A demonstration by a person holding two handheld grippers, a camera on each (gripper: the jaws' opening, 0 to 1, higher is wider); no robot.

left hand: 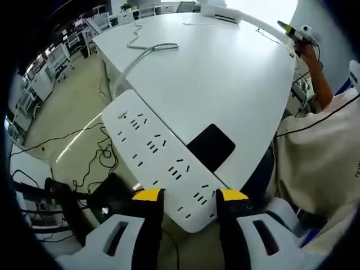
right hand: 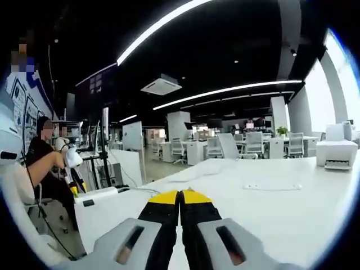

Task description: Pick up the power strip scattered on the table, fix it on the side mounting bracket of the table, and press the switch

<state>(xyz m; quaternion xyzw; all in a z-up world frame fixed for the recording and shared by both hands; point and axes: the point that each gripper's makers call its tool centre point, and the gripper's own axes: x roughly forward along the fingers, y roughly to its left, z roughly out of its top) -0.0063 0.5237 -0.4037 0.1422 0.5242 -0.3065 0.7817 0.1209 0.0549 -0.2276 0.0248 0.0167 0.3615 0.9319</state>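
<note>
white power strip point(left hand: 160, 157) is clamped at its near end in the left gripper point(left hand: 190, 196), held off the table point(left hand: 225, 73) edge: the carrying step. next, seat it on the side bracket, seemingly out of view. right gripper point(right hand: 180, 194) closed, empty.

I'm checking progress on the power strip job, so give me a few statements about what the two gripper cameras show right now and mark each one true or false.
1. The left gripper holds the white power strip by one end. True.
2. The right gripper is wide open. False: its jaws are shut together, holding nothing.
3. The power strip lies flat in the middle of the table. False: it sits at the table's edge.
4. A white cable lies on the table. True.
</note>
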